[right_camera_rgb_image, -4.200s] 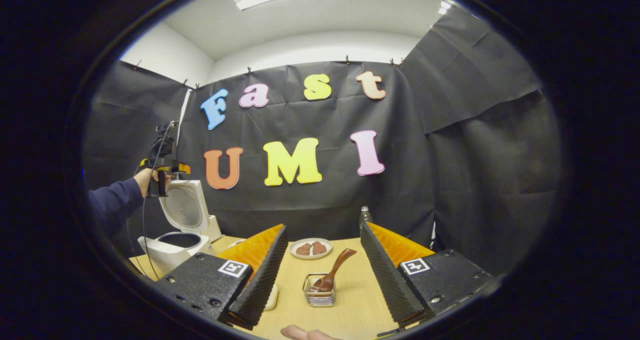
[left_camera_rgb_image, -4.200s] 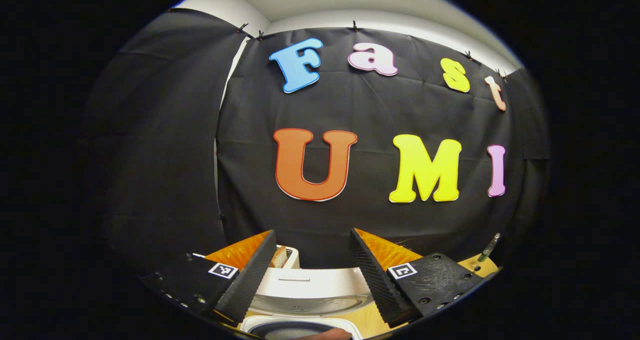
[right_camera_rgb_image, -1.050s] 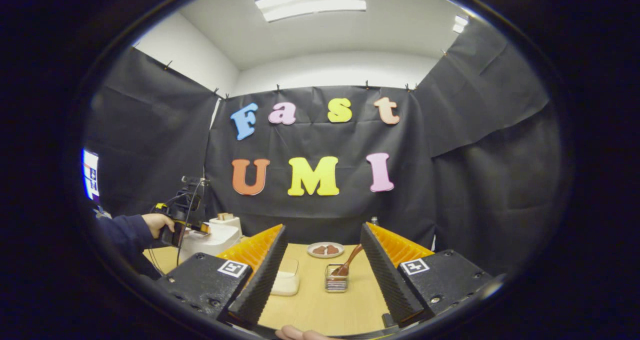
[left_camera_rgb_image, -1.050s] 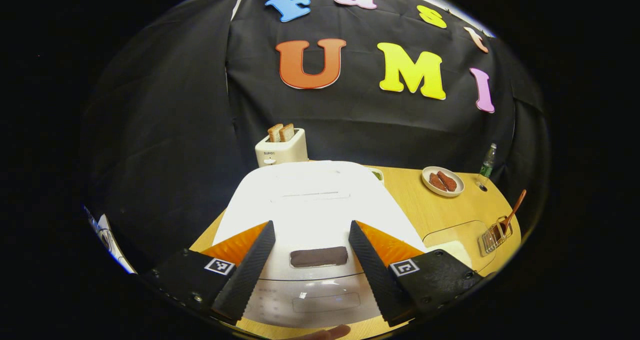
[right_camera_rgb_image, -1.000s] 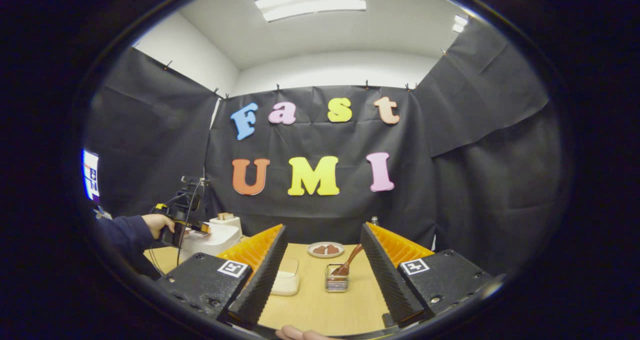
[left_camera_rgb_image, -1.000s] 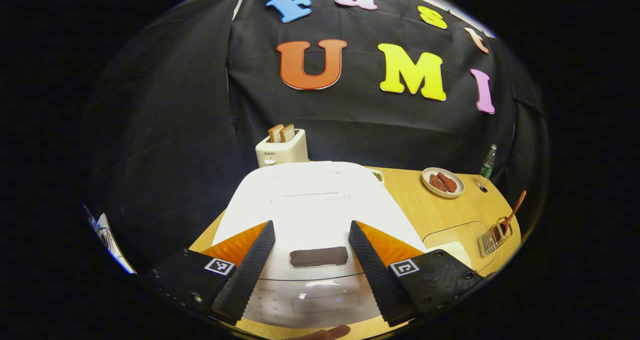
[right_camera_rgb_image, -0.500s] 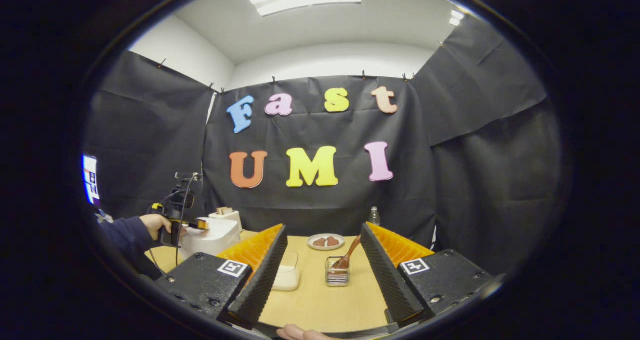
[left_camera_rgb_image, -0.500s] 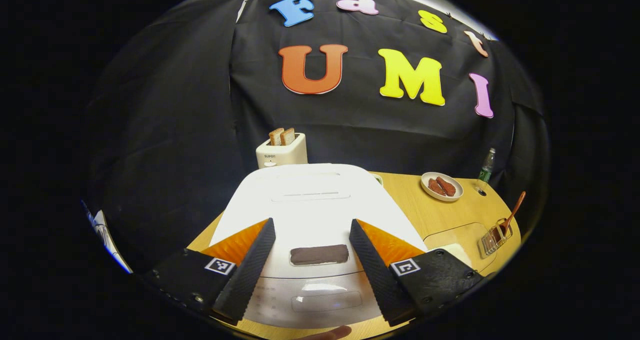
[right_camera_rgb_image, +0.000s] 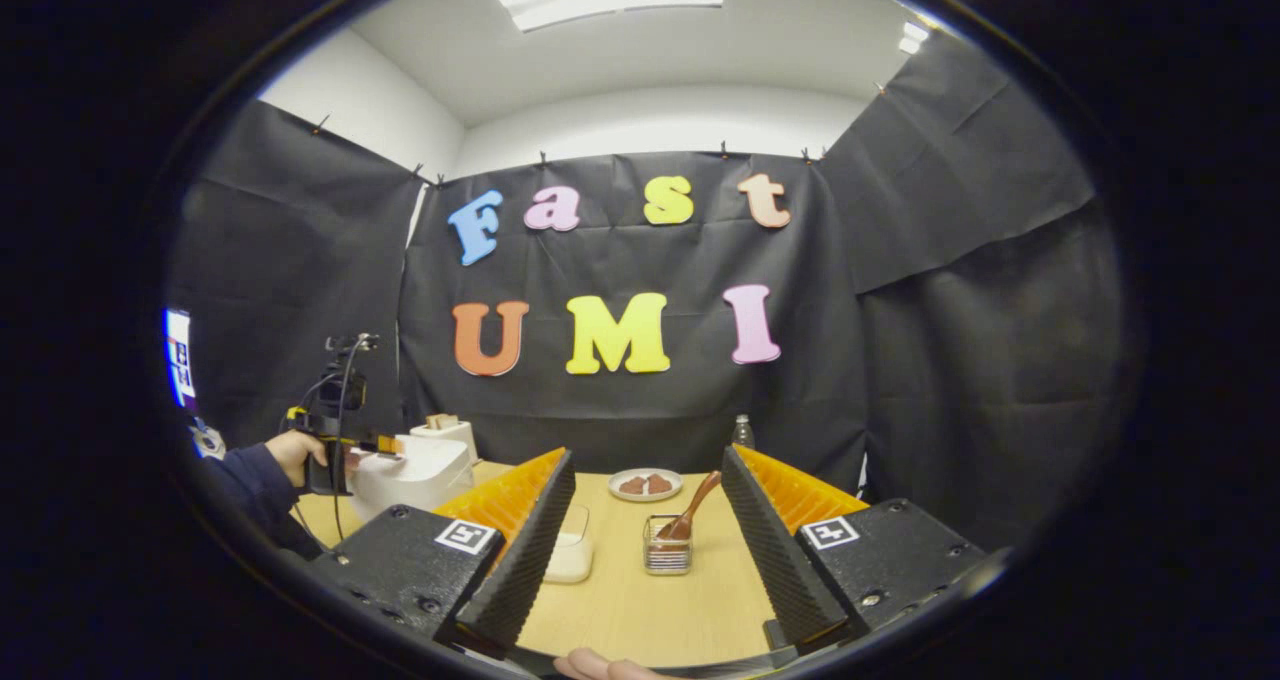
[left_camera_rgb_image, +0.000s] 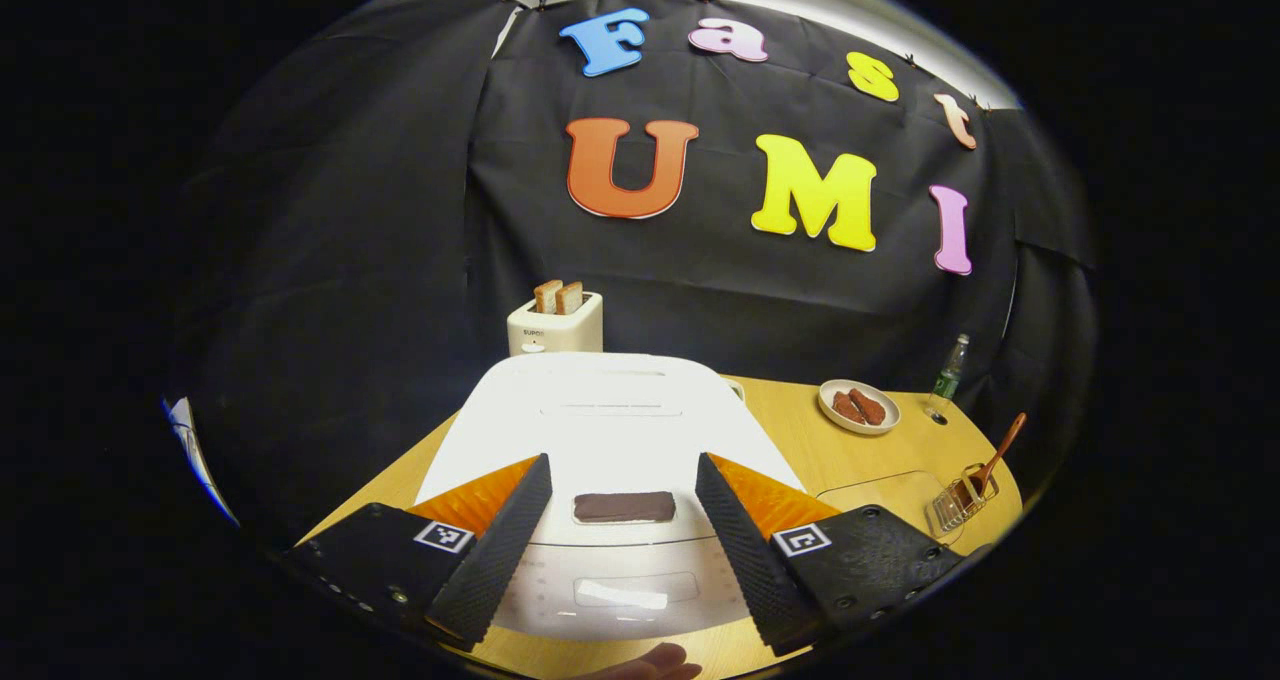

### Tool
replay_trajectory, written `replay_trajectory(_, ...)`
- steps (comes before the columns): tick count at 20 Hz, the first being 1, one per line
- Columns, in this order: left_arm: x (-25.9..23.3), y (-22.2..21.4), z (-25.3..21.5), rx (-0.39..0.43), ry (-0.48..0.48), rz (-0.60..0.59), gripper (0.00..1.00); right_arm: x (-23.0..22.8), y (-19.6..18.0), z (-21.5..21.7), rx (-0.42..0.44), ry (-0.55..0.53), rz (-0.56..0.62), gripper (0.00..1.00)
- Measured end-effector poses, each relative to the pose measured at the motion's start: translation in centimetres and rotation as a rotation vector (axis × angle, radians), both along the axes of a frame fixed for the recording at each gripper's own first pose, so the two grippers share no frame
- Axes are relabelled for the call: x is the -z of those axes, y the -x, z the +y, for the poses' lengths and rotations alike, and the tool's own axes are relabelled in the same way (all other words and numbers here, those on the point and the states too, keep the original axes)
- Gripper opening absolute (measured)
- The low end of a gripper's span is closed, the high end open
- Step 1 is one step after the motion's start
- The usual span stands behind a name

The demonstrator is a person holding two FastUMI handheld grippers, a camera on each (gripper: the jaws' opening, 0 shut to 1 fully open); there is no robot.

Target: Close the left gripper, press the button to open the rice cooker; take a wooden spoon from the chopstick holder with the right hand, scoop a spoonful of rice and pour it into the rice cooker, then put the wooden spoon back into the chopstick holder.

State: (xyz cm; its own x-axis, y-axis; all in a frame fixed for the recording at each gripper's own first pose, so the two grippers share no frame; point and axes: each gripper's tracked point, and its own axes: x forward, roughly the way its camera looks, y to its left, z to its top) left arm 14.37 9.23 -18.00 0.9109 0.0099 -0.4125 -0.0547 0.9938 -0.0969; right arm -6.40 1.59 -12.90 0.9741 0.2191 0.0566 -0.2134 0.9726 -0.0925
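My left gripper (left_camera_rgb_image: 622, 550) hangs with its fingers spread wide over the near edge of the shut rice cooker (left_camera_rgb_image: 610, 430), its dark button (left_camera_rgb_image: 624, 506) between them. My right gripper (right_camera_rgb_image: 640, 560) is wide too, empty, and the wooden spoon (right_camera_rgb_image: 690, 508) leans in the chopstick holder (right_camera_rgb_image: 667, 556) farther along the table (right_camera_rgb_image: 640, 610)

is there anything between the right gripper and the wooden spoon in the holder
Nothing visible. In the right gripper view the open right gripper looks straight over bare tabletop at the brown wooden spoon leaning in the wire chopstick holder. The clear rice container sits off to the left of that path.
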Motion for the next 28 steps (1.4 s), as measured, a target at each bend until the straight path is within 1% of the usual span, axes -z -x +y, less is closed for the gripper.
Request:
replay_trajectory(1,-0.9,0.3,-0.2,0.005,-0.008,-0.024,0.93,-0.1,-0.1,-0.1,0.007,-0.004,-0.003,0.91)
replay_trajectory(2,-1.8,0.8,-0.3,0.013,-0.017,-0.05,0.94,-0.2,-0.1,-0.1,0.012,-0.009,-0.007,0.96)
replay_trajectory(5,-4.7,2.1,-1.6,0.033,-0.006,-0.106,0.95,-0.4,-0.3,0.2,0.013,-0.021,-0.002,0.95)
replay_trajectory(7,-6.6,3.5,-3.0,0.069,0.013,-0.149,0.94,-0.3,-0.5,-0.1,0.02,-0.022,0.003,0.95)
replay_trajectory(8,-7.4,4.2,-3.3,0.078,0.004,-0.162,0.94,-0.4,-0.6,-0.1,0.019,-0.024,0.006,0.95)
replay_trajectory(11,-9.8,6.2,-2.4,0.048,-0.056,-0.201,0.94,0.2,-0.9,0.2,0.013,-0.031,0.032,0.95)
replay_trajectory(12,-10.9,6.9,-2.8,0.046,-0.058,-0.22,0.94,0.3,-1.1,0.3,0.008,-0.035,0.04,0.95)
replay_trajectory(13,-11.8,7.6,-3.5,0.059,-0.05,-0.243,0.94,0.4,-1.2,0.5,0.004,-0.04,0.047,1.0)
replay_trajectory(14,-12.5,8.4,-4.2,0.073,-0.046,-0.252,0.94,0.3,-1.1,0.6,0.001,-0.045,0.054,0.96)
replay_trajectory(18,-14.9,11.2,-5.3,0.072,-0.042,-0.283,0.94,-0.7,-1.2,0.4,-0.016,-0.081,0.068,0.96)
replay_trajectory(20,-15.7,13.0,-6.1,0.07,-0.026,-0.299,0.94,-1.2,-1.2,-0.2,-0.017,-0.102,0.074,0.95)
replay_trajectory(22,-16.2,14.4,-7.0,0.078,-0.03,-0.323,0.94,-1.4,-1.9,-1.0,0.006,-0.1,0.08,0.95)
replay_trajectory(23,-16.2,15.1,-7.4,0.081,-0.035,-0.327,0.94,-1.6,-2.2,-1.5,0.023,-0.087,0.079,1.0)
replay_trajectory(24,-16.2,16.0,-7.5,0.079,-0.043,-0.33,0.94,-1.8,-2.4,-1.8,0.036,-0.073,0.077,0.95)
replay_trajectory(28,-15.6,18.4,-7.9,0.058,-0.078,-0.344,0.94,-2.5,-2.6,-1.5,0.021,-0.046,0.069,0.95)
